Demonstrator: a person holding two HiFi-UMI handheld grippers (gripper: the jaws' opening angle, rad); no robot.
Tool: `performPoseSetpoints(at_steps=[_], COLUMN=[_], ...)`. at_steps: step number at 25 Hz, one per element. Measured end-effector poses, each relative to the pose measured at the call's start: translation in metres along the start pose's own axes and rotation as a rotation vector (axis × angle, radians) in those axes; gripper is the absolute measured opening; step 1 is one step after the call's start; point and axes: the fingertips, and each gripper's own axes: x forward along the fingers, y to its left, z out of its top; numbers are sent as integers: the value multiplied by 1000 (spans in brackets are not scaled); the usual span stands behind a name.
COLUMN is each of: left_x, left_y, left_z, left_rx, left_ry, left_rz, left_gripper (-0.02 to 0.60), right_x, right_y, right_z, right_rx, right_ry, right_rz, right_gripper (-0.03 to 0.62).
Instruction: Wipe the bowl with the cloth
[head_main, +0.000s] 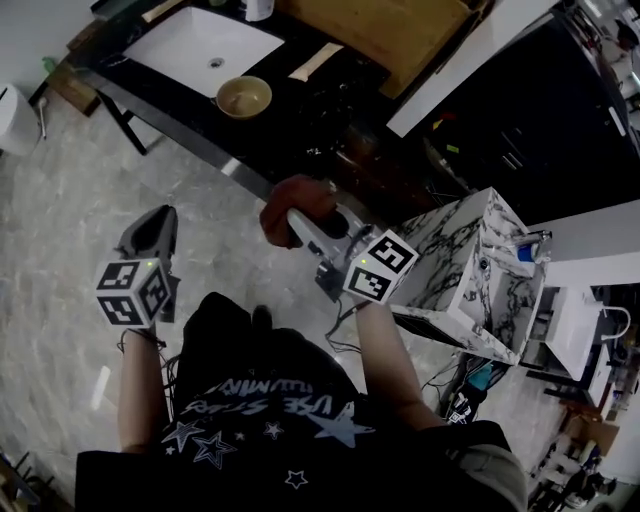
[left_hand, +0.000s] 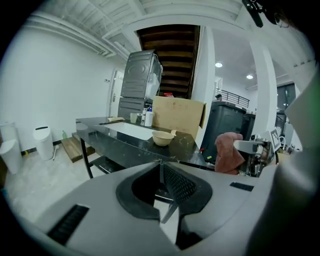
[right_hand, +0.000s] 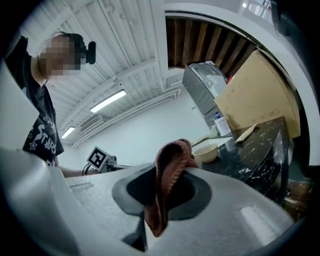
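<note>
A tan bowl (head_main: 244, 97) stands empty on the black counter (head_main: 300, 120), next to the white sink (head_main: 203, 48). My right gripper (head_main: 296, 222) is shut on a reddish-brown cloth (head_main: 299, 204), held in the air short of the counter's near edge. In the right gripper view the cloth (right_hand: 167, 175) hangs bunched between the jaws, with the bowl (right_hand: 206, 151) beyond. My left gripper (head_main: 155, 232) is low at the left over the floor, jaws together with nothing in them. From the left gripper view the bowl (left_hand: 163, 137) and the cloth (left_hand: 228, 152) show ahead.
A cardboard sheet (head_main: 385, 35) leans at the back of the counter, with a bottle (head_main: 257, 8) by the sink. A marble-patterned block (head_main: 470, 270) stands at my right. A white bin (head_main: 15, 120) is at the far left on the pale floor.
</note>
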Motion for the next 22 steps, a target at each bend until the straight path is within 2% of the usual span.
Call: performPoseSetpoints(at_steps=[6,13,17,22], left_x=[-12,-28,-51,-92], left_y=[19,33,39,42], left_z=[-2,-23,-34,-44], left_rx=[-25,-61,-80,-94], left_ry=[-13,-4,-12,-49], left_rz=[43,55,59,46], left_gripper=[32,32,32,32], right_x=[14,22,32,35], right_y=[6,10,28,73], right_z=[-7,-26,-28,-33], right_rx=[-3,35,16,-26], right_ry=[20,53,70,72], right_rz=[32,23,29,38], right_gripper=[51,51,51,51])
